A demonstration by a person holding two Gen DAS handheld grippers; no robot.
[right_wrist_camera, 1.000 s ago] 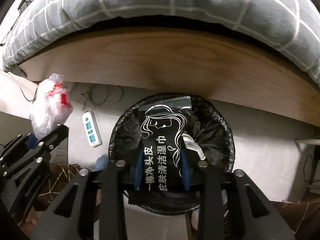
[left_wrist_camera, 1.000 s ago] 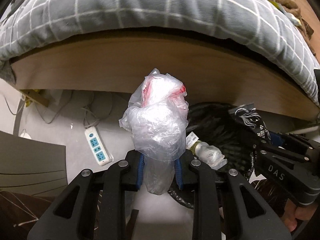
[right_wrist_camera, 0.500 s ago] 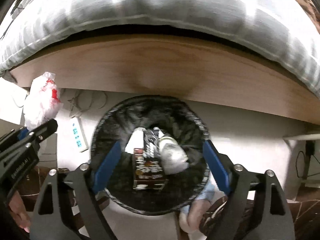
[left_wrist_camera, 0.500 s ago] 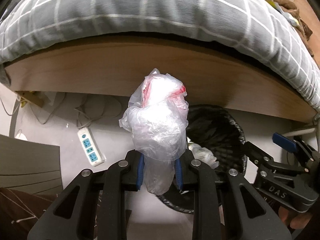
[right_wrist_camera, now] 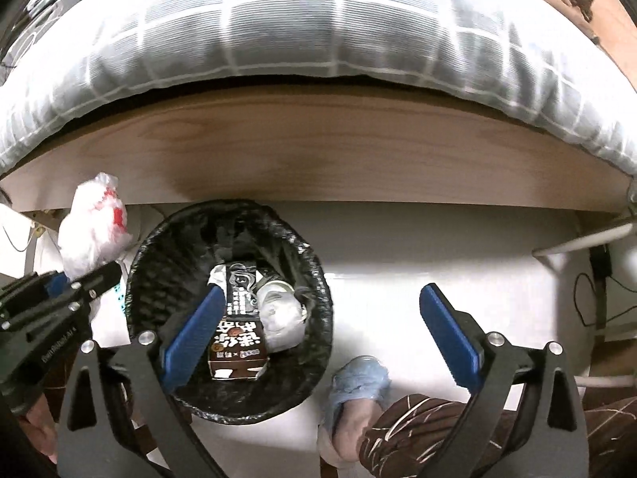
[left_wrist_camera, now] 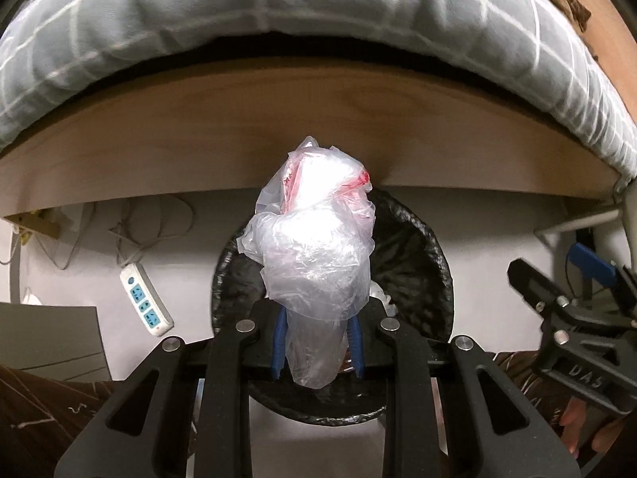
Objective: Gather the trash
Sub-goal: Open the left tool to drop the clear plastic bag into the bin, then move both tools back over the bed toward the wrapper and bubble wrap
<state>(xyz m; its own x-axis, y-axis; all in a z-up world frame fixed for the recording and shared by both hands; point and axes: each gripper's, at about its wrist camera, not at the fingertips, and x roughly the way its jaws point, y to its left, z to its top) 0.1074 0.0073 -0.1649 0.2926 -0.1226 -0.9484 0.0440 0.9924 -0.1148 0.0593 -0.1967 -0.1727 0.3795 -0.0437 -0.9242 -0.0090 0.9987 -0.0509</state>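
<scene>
Only the right wrist view looks into the bin: a dark carton, a black packet and a crumpled white bottle lie inside. The right gripper has just been opening; its jaws stand wide apart with nothing between them. The left view shows the left gripper clamped on a plastic bag, over the bin. A power strip lies left on the pale floor, a bed beyond.

A thin, crinkled, translucent plastic bag, a glossy black crinkled liner in the bin, a matt wood-grain bed board and a soft checked cloth duvet are seen.
</scene>
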